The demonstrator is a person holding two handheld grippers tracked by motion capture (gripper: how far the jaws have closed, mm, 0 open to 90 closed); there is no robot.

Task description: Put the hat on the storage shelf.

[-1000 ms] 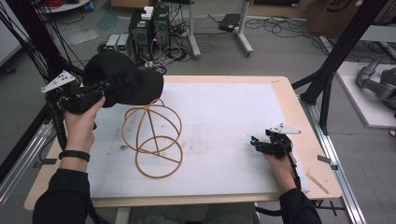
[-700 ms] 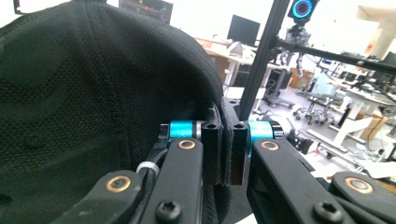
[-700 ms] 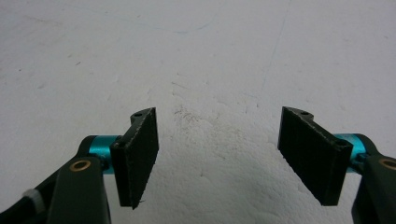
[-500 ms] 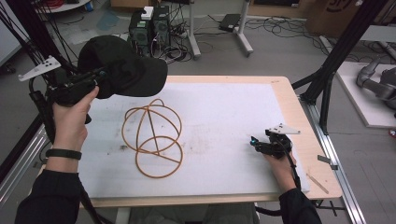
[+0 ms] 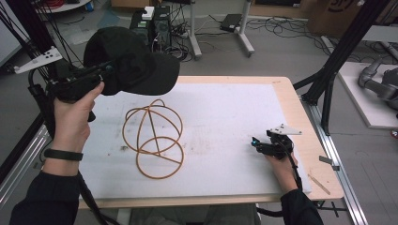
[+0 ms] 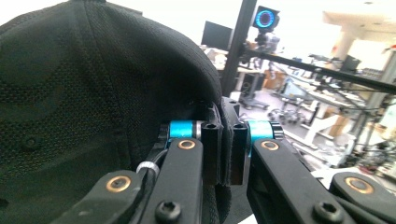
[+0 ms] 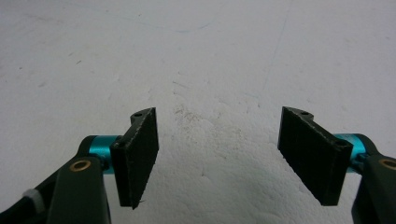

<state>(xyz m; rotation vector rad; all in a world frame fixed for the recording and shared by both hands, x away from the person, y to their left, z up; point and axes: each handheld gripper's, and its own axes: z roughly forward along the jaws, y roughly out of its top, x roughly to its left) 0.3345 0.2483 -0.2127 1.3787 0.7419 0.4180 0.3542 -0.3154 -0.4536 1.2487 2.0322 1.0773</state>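
While pinched by the left gripper, a black mesh cap (domed); right gripper wide.

A white sheet covers the wooden table; cables litter the floor.

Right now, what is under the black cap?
The cap is held in the air by the left gripper. Below its brim lie the white mat and, nearby, a wire stand. The cap's inside is hidden.
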